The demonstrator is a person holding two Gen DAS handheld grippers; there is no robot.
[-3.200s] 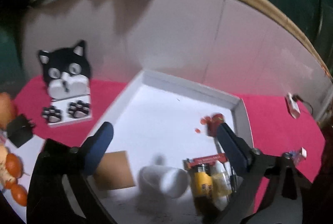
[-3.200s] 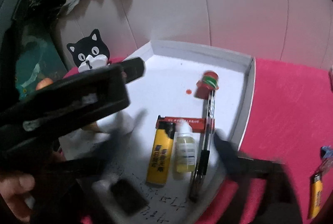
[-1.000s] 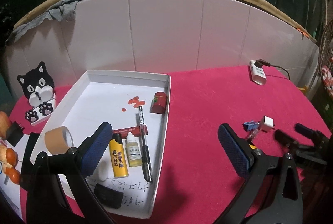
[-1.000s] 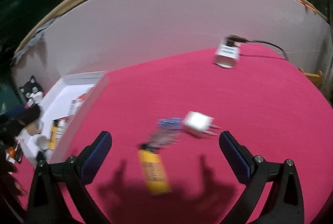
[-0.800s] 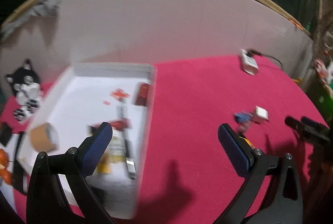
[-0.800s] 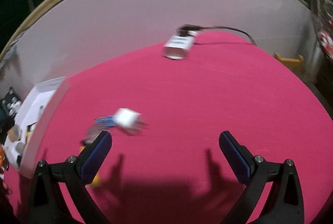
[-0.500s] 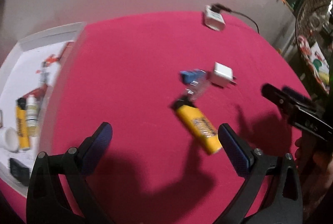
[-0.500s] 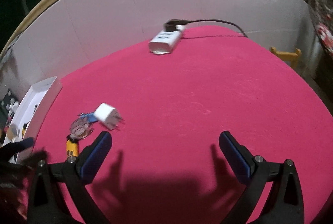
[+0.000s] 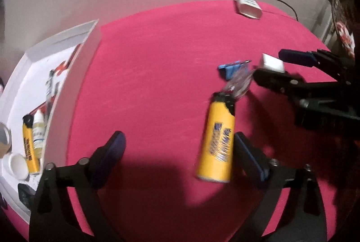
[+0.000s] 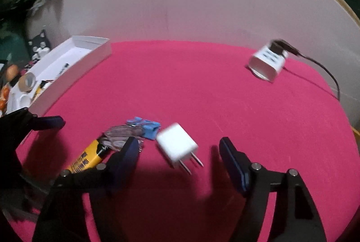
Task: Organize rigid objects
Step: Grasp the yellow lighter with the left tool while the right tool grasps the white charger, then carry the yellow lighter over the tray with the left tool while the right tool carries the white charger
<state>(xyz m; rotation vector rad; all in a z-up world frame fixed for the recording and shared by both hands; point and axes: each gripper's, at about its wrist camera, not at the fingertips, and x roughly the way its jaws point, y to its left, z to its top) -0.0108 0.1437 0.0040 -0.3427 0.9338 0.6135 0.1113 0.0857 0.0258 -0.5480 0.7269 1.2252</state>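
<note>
While both sets of jaws have just been narrowing yet pinch nothing, the left gripper [image 9: 177,152] straddles the yellow lighter [image 9: 217,140] at its three o'clock, and the right gripper [image 10: 178,156] brackets the white charger [image 10: 176,145] on the bench [image 10: 202,89], apparently for grasping.

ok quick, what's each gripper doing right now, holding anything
Left gripper: open, jaws just been closing around the yellow lighter, not gripping yet.
Right gripper: open, jaws just been closing around the white plug, nothing held.

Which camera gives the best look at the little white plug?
The right wrist view: the white plug lies whole, both prongs visible. In the left wrist view it is a small sliver partly behind the right gripper.
</note>
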